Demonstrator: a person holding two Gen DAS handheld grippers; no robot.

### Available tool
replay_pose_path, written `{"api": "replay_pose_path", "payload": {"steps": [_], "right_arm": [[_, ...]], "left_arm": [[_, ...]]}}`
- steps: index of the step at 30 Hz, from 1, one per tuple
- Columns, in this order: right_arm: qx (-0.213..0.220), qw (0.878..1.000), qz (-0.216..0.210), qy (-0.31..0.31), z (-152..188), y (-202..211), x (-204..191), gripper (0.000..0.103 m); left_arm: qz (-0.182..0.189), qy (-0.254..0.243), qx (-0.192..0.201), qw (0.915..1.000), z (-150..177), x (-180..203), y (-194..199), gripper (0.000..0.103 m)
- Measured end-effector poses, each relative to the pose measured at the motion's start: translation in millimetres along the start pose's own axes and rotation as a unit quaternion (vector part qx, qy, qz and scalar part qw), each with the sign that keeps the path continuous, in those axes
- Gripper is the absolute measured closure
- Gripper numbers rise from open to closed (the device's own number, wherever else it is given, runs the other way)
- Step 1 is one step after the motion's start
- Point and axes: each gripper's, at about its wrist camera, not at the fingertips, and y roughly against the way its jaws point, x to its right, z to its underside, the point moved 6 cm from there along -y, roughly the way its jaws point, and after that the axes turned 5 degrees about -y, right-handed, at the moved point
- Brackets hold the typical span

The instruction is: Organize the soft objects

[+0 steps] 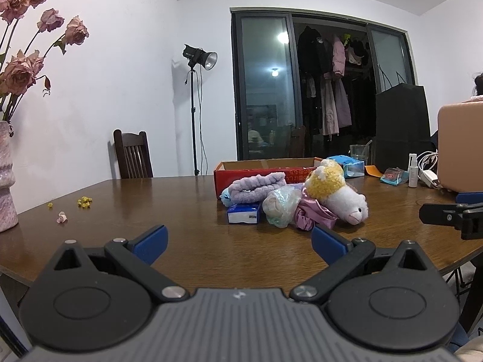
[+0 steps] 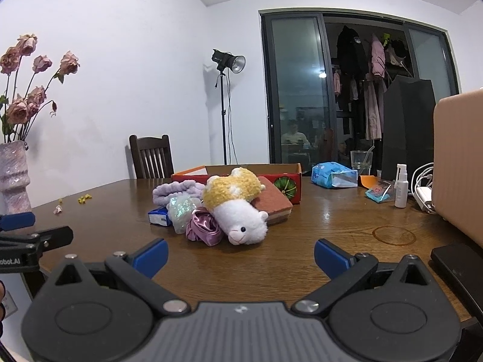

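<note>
A pile of soft things lies mid-table before a red cardboard box [image 1: 241, 172] [image 2: 294, 178]. In it are a white and yellow plush animal [image 1: 338, 194] [image 2: 238, 208], a lilac headband [image 1: 256, 188] [image 2: 175, 191], a shiny pink scrunchie [image 1: 312, 215] [image 2: 202, 227], an iridescent pouch [image 1: 280, 205] [image 2: 181, 212], a blue tissue pack [image 1: 244, 213] [image 2: 158, 215] and a brown sponge [image 2: 273, 206]. My left gripper [image 1: 240, 242] stands open just short of the pile, empty. My right gripper [image 2: 241, 255] is open too, close before the plush.
A pink vase with dried roses [image 1: 7, 178] [image 2: 15, 175] stands at the table's left edge, with petals [image 1: 84, 201] nearby. On the right are a tan case [image 1: 460, 147] [image 2: 459, 157], a spray bottle [image 2: 401, 187], cables, a glass [image 2: 360, 158], a blue packet [image 2: 333, 175] and a black bag [image 1: 403, 126]. A chair [image 1: 132, 157] stands behind.
</note>
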Motion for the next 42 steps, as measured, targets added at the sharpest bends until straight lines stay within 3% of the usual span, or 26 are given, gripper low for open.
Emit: {"api": "replay_pose_path", "payload": {"steps": [42], "right_arm": [[-0.004,1.0,-0.009,-0.002,1.2,-0.7,-1.3,0.0]], "left_arm": [[0.007,0.0,0.009,0.9999,-1.4,2.2,2.6,0.0]]}}
